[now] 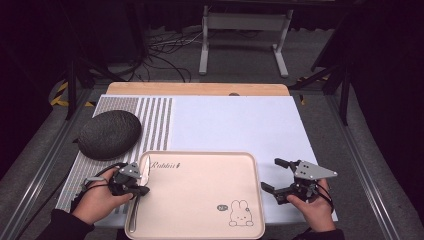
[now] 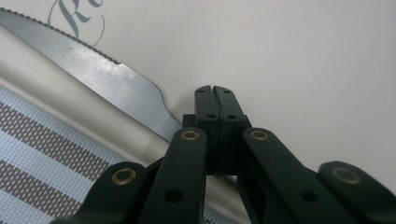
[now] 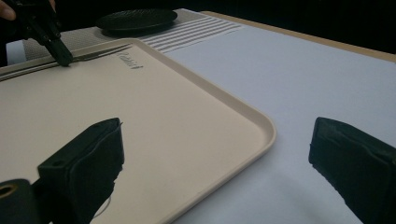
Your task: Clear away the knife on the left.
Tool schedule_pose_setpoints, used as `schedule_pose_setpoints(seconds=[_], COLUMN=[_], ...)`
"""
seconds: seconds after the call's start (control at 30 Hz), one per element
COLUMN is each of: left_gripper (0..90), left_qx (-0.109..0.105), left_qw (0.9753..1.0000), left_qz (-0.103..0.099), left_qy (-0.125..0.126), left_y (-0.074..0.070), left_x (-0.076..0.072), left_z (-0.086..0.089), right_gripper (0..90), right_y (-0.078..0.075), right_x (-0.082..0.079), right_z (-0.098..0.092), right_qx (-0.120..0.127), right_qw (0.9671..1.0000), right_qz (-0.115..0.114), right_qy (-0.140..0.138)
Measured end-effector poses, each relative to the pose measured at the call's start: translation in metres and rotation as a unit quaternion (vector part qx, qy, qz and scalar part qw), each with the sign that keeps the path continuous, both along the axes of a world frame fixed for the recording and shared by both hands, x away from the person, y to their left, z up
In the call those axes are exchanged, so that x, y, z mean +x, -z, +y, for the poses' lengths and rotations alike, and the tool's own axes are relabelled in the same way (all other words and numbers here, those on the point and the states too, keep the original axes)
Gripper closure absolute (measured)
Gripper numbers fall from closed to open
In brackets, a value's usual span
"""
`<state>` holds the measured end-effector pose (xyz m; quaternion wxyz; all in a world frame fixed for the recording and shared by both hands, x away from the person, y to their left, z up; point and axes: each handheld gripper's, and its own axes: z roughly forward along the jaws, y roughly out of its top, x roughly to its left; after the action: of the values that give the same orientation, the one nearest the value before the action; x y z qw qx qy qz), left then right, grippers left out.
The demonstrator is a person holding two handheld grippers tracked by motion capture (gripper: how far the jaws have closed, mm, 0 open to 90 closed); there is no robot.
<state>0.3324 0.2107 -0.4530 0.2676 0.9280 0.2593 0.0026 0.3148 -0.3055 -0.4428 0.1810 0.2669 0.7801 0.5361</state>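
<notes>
Beside the closed, empty left tongs [image 2: 215, 89] lies the knife [image 2: 100, 77]; right tongs [image 1: 278, 175] gape empty.

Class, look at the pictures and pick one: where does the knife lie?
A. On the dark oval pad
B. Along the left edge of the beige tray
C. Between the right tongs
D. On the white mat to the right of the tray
B: the knife lies along the left inner edge of the beige tray, where the shut left tongs sit.
</notes>
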Motion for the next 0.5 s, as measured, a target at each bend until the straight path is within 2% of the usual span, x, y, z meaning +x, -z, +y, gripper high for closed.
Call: schedule_pose_setpoints(seconds=[0.5], left_gripper=[89.6], left_qx=[-0.003], left_qw=[1.0], left_qz=[0.006], left_qy=[-0.004], left_y=[0.0001], left_x=[0.0006], left_z=[0.0022], right_gripper=[4.1], right_y=[0.0003], right_x=[-0.0005], right_z=[0.0002], right_qx=[0.0], right_qw=[1.0], right_qz=[0.001], right_qy=[0.0])
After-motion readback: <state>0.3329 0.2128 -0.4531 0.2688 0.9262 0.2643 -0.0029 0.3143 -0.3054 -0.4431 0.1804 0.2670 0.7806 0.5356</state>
